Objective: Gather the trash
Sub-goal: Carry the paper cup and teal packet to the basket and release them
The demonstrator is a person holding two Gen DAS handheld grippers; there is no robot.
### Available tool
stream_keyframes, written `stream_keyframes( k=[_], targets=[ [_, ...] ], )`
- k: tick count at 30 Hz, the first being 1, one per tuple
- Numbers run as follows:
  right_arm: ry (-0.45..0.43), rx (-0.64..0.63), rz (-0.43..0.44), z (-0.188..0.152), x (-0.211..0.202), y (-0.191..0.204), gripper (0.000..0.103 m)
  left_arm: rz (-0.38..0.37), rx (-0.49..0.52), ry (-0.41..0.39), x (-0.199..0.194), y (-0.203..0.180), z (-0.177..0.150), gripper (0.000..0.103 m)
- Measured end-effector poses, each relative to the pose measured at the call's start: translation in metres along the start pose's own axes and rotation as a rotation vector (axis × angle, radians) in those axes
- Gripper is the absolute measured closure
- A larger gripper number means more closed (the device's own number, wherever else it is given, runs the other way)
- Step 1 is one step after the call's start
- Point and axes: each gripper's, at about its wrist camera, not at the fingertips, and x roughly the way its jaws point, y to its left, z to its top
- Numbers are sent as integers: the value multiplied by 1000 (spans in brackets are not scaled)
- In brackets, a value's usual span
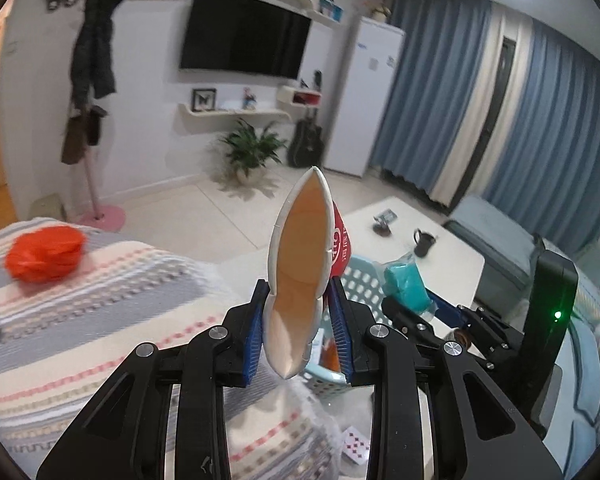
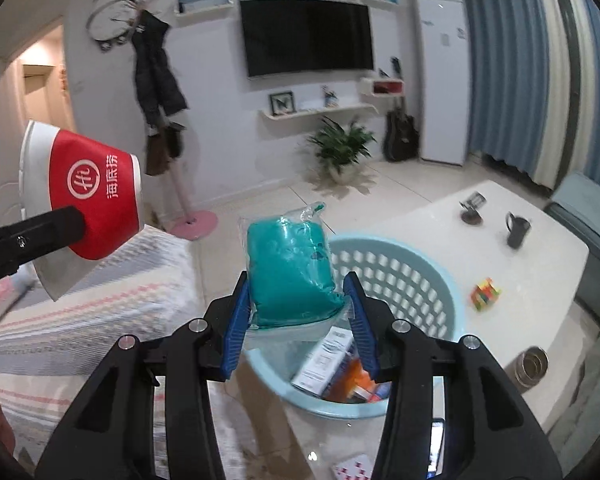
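Observation:
My left gripper is shut on a squashed red and white paper bowl, held up above the striped blanket; it shows in the right wrist view at the left. My right gripper is shut on a clear bag of teal stuff, held over the near rim of a light blue perforated basket. The bag also shows in the left wrist view. The basket holds boxes and packets. An orange crumpled bag lies on the blanket at the left.
The basket stands on a white table with a black mug, a colourful cube, a steel cup and playing cards. A striped blanket covers the seat at left. A coat stand is behind.

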Motion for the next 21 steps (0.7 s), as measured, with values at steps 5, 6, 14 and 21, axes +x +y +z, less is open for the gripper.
stream_keyframes(
  k=[5, 6, 14, 21],
  targets=[
    [66, 66, -19, -14, 27, -28, 59, -26, 3, 72, 39, -8, -5, 74],
    [81, 78, -20, -17, 33, -34, 59, -32, 1, 87, 47, -8, -5, 74],
    [140, 126, -44, -27, 56, -54, 56, -45, 9, 166, 86, -16, -14, 73],
    [157, 168, -59, -32, 59, -68, 44, -36, 27, 182, 96, -18, -16, 55]
  ],
)
